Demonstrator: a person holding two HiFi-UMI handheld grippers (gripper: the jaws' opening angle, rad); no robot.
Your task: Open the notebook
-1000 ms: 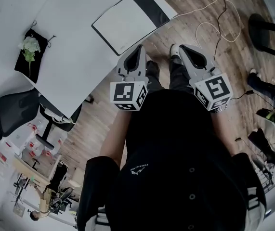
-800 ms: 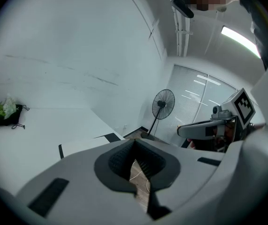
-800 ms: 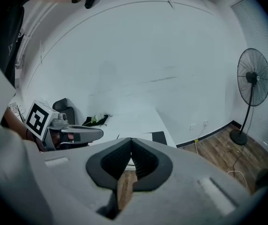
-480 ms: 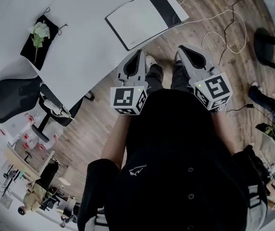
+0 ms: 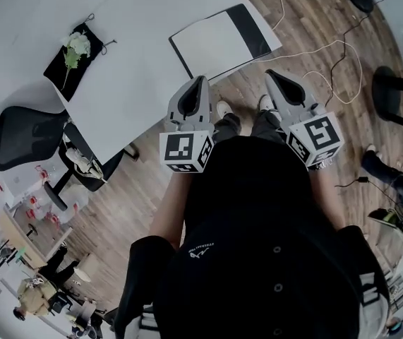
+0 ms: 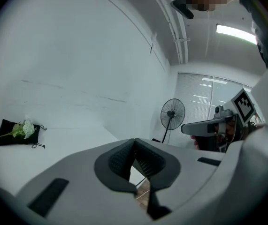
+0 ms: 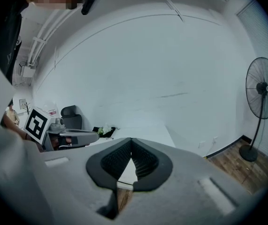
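Note:
A closed notebook [image 5: 215, 41] with a white cover and a black band along one edge lies flat near the corner of the white table [image 5: 137, 62]. Both grippers are held in front of the person's chest, short of the table edge and apart from the notebook. My left gripper [image 5: 201, 79] is shut with nothing between its jaws, whose tips meet [image 6: 134, 139]. To its right, my right gripper [image 5: 269, 73] is also shut and empty [image 7: 131, 139]. Each gripper shows in the other's view, the right gripper [image 6: 204, 128] and the left gripper [image 7: 72, 137].
A black pouch with a white flower [image 5: 74, 51] lies at the table's far left. A black office chair [image 5: 17, 136] stands left of the table. White cables [image 5: 328, 48] run over the wooden floor at right, near a black stool base [image 5: 392, 94]. A standing fan [image 7: 264, 90] is by the wall.
The table and notebook have drifted right and nearer to the grippers in the head view. Both grippers stay shut and held at the chest.

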